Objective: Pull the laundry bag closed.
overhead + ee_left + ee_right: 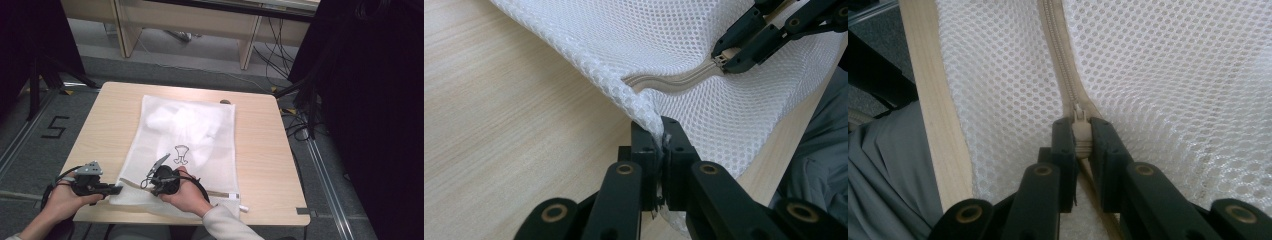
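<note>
Item one: in the left gripper view we find the left gripper [659,140] with its fingers [642,150] clenched on the corner edge of a white mesh laundry bag [664,45], the netting pinched and bunched between the pads. Item two: in the right gripper view the right gripper [1081,140] has its fingers [1064,145] clamped on the beige zipper pull [1080,131], with the zipper [1058,55] running away from it up the mesh.

Item three: from the high view we record the bag [187,145] lying flat on the middle of the desk [260,145], its zipper edge along the near side, a white garment [187,125] showing through the mesh and a small black outline print [181,154] on its face. The left gripper [117,189] sits at the bag's near left corner; the right gripper [150,175] sits just beside it, over the zipper edge, each held in a hand [187,197].

Item four, surface: a light wood-grain top with rounded corners. Item five, room: grey carpet floor [30,160] bearing a black figure "5" [54,127], metal floor rails, black curtains [375,100] at both sides, a further wooden desk [190,20] beyond, and loose cables [272,55] beneath it.
</note>
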